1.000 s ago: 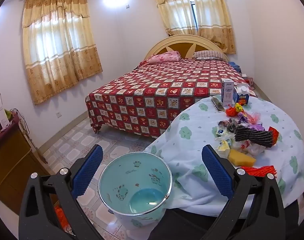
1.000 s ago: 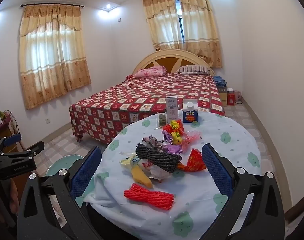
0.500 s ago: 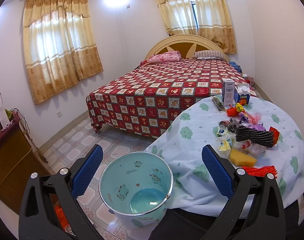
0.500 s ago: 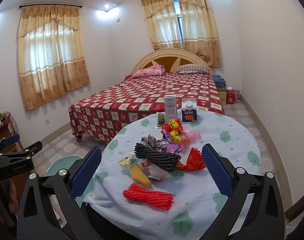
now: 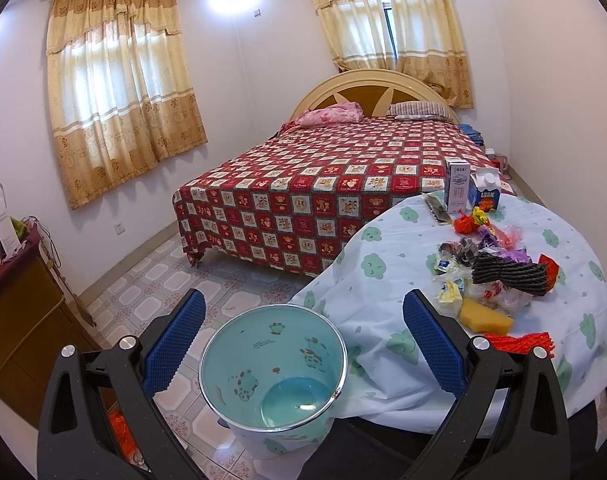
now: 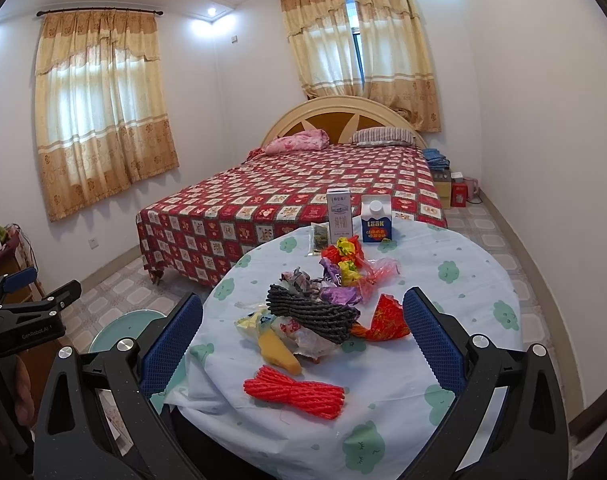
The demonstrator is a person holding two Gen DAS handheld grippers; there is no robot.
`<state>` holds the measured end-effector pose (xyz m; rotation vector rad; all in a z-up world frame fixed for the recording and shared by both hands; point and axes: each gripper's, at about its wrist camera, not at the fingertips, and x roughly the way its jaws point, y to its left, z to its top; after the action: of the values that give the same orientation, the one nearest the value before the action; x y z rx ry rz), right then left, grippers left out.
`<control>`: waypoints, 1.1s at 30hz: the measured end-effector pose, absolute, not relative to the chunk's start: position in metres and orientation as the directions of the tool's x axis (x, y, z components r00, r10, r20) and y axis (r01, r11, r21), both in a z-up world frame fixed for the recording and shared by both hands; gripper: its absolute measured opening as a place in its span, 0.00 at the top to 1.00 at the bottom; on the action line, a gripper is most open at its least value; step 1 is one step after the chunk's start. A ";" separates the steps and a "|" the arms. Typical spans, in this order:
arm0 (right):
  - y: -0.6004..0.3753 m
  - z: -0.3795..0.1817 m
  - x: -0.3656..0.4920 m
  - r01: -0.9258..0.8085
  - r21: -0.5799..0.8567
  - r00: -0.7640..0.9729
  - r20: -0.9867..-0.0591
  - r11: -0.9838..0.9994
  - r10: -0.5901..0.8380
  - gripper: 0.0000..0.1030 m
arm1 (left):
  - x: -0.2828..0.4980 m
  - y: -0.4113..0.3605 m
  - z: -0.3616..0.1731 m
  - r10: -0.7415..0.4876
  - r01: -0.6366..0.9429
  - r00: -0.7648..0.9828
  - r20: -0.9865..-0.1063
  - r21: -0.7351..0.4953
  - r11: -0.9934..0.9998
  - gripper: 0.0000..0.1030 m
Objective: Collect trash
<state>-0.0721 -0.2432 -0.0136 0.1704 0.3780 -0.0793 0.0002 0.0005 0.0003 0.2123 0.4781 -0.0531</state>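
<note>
A heap of trash lies on the round table [image 6: 455, 364] with the pale cloud-print cloth: a red foam net [image 6: 295, 391] nearest me, a yellow sponge [image 6: 277, 346], a dark grey foam net [image 6: 311, 312], a red wrapper [image 6: 385, 318], crumpled wrappers and two cartons [image 6: 377, 218]. My right gripper [image 6: 303, 344] hangs open above the near edge, nothing between its pads. A light-blue bin [image 5: 273, 364] stands on the floor left of the table. My left gripper [image 5: 303, 344] is open above the bin, empty. The same heap [image 5: 499, 276] shows in the left wrist view.
A bed [image 6: 303, 196] with a red checked cover fills the room behind the table. A wooden cabinet [image 5: 19, 316] stands at the left wall. Tiled floor [image 5: 151, 292] lies open between bed, cabinet and bin. Boxes [image 6: 451, 188] sit by the right wall.
Both views drift only slightly: the left gripper has shifted a little over the bin, the right one has edged a bit toward the table. Both stay open and empty.
</note>
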 end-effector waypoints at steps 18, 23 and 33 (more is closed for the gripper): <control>-0.240 -0.018 -0.072 0.115 0.157 0.928 -0.369 0.981 -0.050 0.05 | 0.003 0.009 0.000 -0.002 0.099 0.887 -0.462 0.187 0.977 0.06; -0.240 -0.019 -0.072 0.118 0.158 0.926 -0.374 0.980 -0.051 0.05 | 0.003 0.009 0.000 -0.002 0.099 0.888 -0.461 0.187 0.977 0.06; -0.241 -0.020 -0.071 0.117 0.159 0.926 -0.375 0.980 -0.050 0.05 | 0.003 0.009 0.000 -0.001 0.099 0.888 -0.461 0.188 0.977 0.06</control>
<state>-0.0715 -0.2412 -0.0203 0.1804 0.3783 -0.0863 0.0029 0.0092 0.0004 0.2096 0.4768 -0.0521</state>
